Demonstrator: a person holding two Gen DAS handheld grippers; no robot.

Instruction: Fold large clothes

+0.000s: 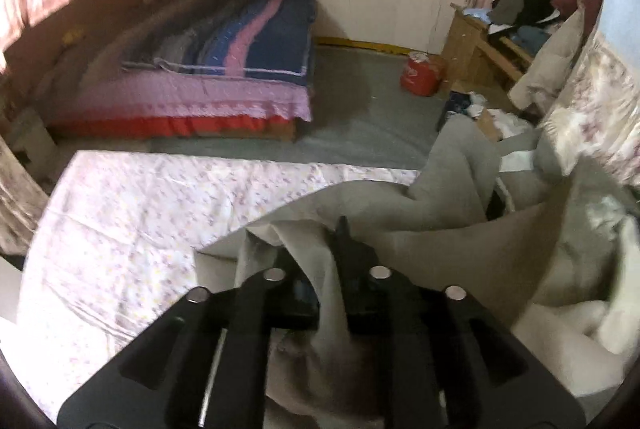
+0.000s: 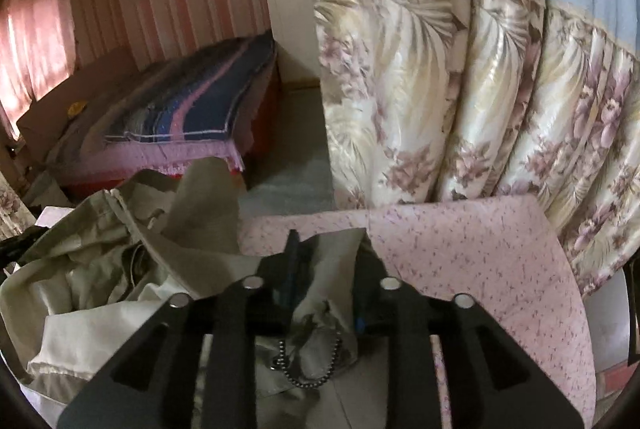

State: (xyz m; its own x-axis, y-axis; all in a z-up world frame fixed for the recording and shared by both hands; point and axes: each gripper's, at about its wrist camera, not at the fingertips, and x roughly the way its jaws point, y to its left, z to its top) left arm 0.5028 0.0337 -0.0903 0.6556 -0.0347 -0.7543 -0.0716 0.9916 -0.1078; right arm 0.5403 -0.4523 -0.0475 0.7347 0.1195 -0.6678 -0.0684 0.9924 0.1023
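A large grey-beige garment (image 1: pixel 440 237) lies rumpled on the right part of a bed with a pink floral sheet (image 1: pixel 140 221). My left gripper (image 1: pixel 316 243) stands over its near edge. A fold of the cloth runs up between the parted jaws and drapes over the left finger. In the right wrist view the same garment (image 2: pixel 120 229) is heaped at the left. One corner of it sags loosely between the spread jaws of my right gripper (image 2: pixel 329 243), above the floral sheet (image 2: pixel 460 249). A small ball chain (image 2: pixel 312 369) hangs from that corner.
Across a strip of grey floor (image 1: pixel 360 109) stands a second bed with a striped blue and pink blanket (image 1: pixel 240 41). A red container (image 1: pixel 418 77) and a wooden desk (image 1: pixel 472 45) piled with clothes are at the back right. A floral curtain (image 2: pixel 460 89) hangs close on the right.
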